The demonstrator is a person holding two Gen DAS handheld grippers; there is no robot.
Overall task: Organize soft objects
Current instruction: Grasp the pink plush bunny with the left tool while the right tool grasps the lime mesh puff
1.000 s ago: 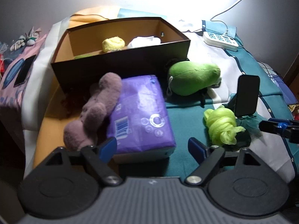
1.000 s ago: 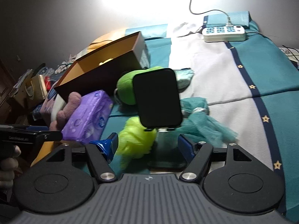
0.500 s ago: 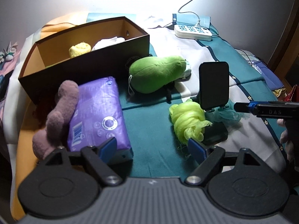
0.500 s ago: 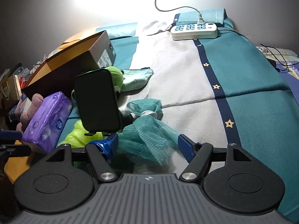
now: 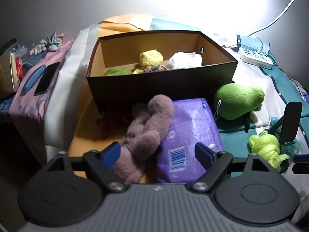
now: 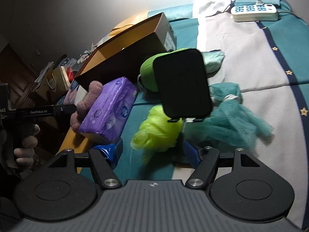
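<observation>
Soft objects lie scattered on a bed [image 6: 231,61] in front of an open brown box [image 5: 162,81]. Nearest the left gripper [image 5: 159,153] is a mauve plush toy [image 5: 146,135], leaning against the near wall of the box and overlapping a purple soft pack [image 5: 191,131] just beside it. That gripper's blue-tipped jaws stand wide apart above the toy and the pack, with nothing clamped between them. To the right of the pack, a green plush [image 5: 238,100] rests at the box's corner. Inside the box sit a yellow soft piece [image 5: 151,57], a white bundle [image 5: 185,60] and a green piece [image 5: 115,71].

Further right, a lime mesh puff [image 6: 158,129] lies on the teal cover, touching a teal mesh puff [image 6: 231,121]. A dark phone on a stand [image 6: 182,83] rises just behind them. The right gripper [image 6: 154,151] has its jaws partly open on either side of the lime puff's lower edge; whether the pads press it, I cannot tell. A hand [image 6: 25,141] grips the left tool's handle at the left edge. A white power strip [image 6: 255,12] lies at the far end of the bed.
</observation>
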